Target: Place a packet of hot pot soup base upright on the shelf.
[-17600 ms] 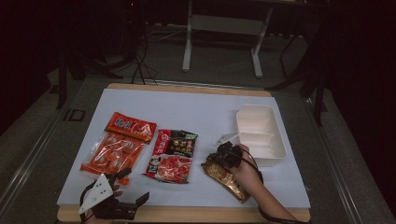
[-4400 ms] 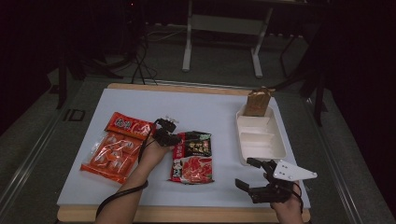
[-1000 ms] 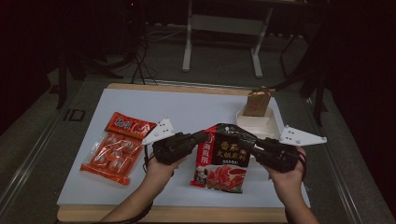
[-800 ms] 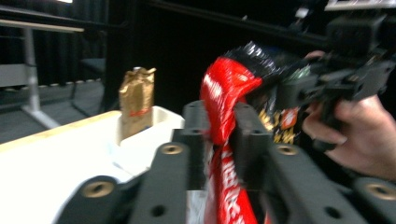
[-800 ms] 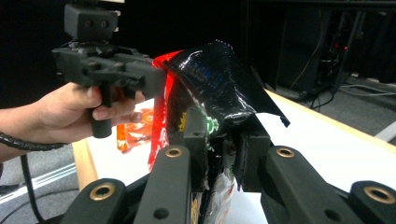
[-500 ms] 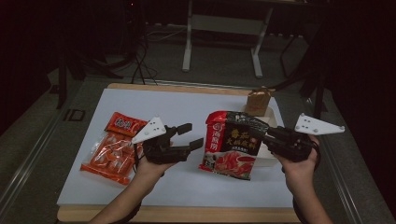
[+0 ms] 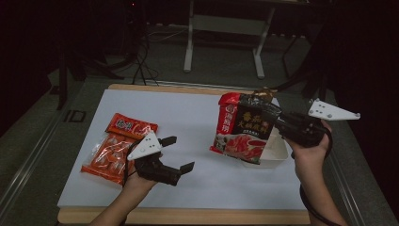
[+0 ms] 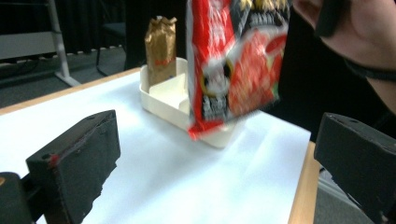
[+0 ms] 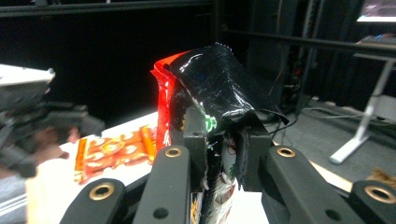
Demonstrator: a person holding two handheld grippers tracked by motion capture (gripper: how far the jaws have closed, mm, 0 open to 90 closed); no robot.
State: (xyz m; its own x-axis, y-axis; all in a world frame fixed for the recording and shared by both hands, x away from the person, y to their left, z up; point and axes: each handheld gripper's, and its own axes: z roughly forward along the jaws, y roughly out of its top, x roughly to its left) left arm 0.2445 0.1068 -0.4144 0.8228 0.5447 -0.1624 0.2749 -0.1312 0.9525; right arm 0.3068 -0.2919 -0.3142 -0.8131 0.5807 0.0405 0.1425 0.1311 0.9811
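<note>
A red and black food packet (image 7: 244,127) hangs upright in the air above the near end of the white tray (image 7: 277,153). My right gripper (image 7: 281,125) is shut on its right edge. In the right gripper view the jaws pinch the glossy packet (image 9: 210,93) at my right gripper (image 9: 224,154). My left gripper (image 7: 179,153) sits low over the white mat, left of the packet. Its jaws have just been opening and nothing is between them. In the left gripper view my left gripper (image 8: 217,177) gapes wide, with the packet (image 8: 238,60) farther off.
A brown bag (image 8: 161,44) stands in the tray's (image 8: 163,95) far compartment. Two red-orange snack packets (image 7: 129,126) (image 7: 106,155) lie at the mat's left, beside my left hand. The table's wooden edge (image 7: 188,215) runs along the front. Dark stands and cables sit behind.
My left gripper opened, let go of the red and black packet and drew back to the left and down. My right gripper carried the packet up and right, over the tray.
</note>
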